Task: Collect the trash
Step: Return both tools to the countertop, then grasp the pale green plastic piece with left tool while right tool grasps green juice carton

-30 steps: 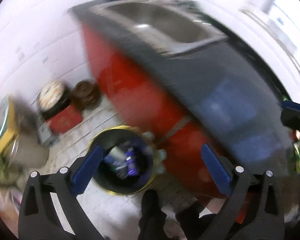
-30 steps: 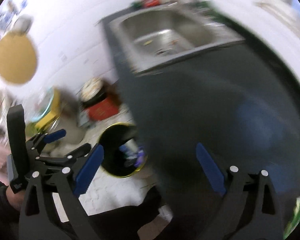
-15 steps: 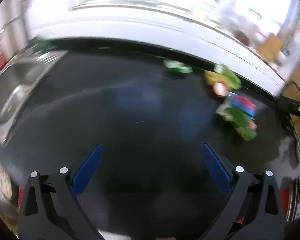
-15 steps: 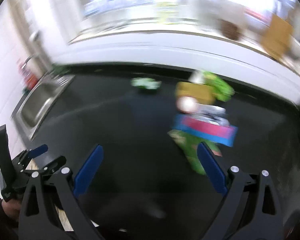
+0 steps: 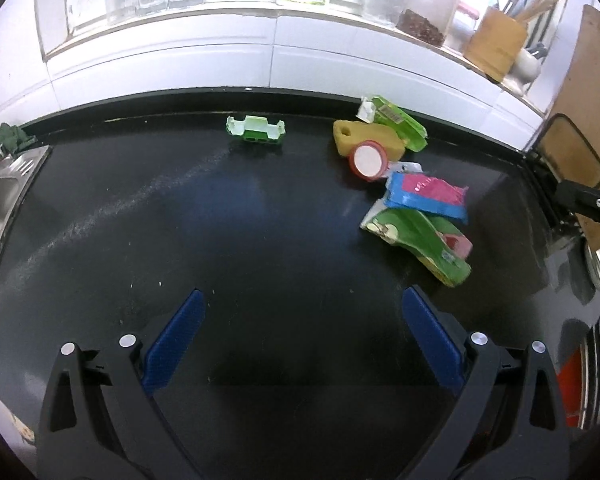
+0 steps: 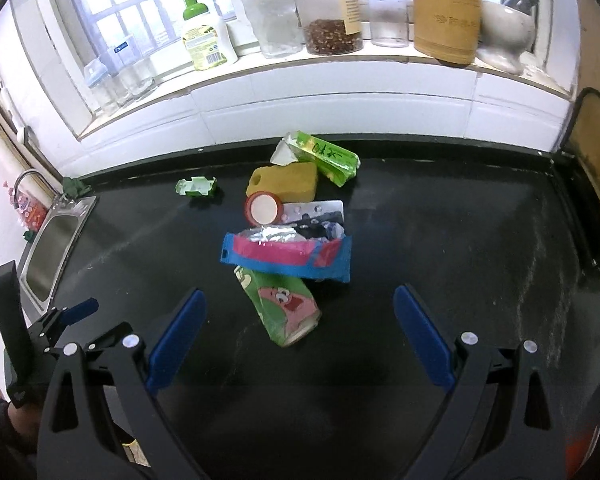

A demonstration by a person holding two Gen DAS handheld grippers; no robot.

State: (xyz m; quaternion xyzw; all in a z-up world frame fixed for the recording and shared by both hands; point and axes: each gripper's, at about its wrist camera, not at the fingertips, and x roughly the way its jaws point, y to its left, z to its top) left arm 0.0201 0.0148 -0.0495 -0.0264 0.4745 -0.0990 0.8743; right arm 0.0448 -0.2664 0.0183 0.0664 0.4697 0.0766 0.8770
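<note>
Both the left gripper and right gripper stand wide apart, holding nothing, above the black counter. The trash pile lies just ahead of the right gripper, between its fingers. A small green carton lies well ahead of the left gripper.

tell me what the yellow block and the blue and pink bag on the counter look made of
Yellow block: looks like foam sponge, with a matte, porous-looking face and a hole near one corner. Blue and pink bag: probably thin plastic film with a foil lining; it is glossy and crinkled, and silver shows inside its torn-open top.
</note>
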